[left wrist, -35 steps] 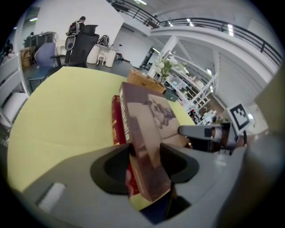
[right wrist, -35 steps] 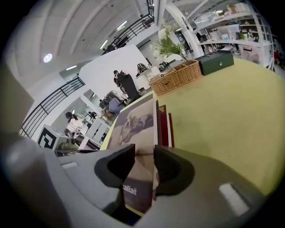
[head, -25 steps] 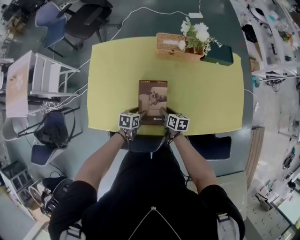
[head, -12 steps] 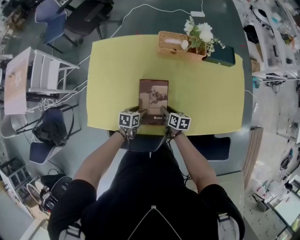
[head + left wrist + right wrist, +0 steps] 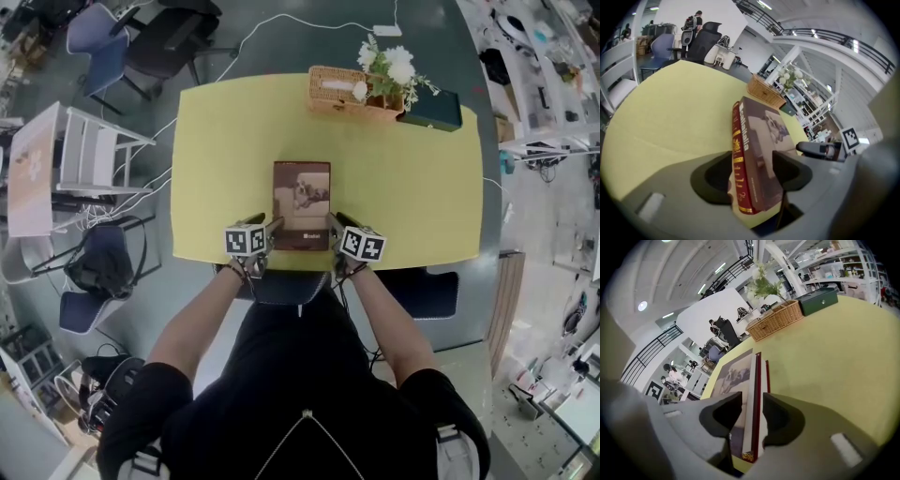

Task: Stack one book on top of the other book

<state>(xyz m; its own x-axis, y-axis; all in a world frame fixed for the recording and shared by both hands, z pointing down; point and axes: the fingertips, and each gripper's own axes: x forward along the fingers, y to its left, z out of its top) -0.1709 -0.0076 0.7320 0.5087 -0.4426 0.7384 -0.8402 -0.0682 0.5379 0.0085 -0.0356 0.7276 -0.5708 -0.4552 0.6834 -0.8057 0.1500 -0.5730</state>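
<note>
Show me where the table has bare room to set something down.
Free: the table left of the books, and right of them up to the box. Crowded: the far edge with basket, flowers and box; the near edge round the books.

Smooth matt table [image 5: 225,150], paper book [image 5: 301,202], woven wicker basket [image 5: 333,91].

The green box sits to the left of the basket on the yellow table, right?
Not quite. The green box sits to the right of the basket on the yellow table, touching its end. The head view shows it.
</note>
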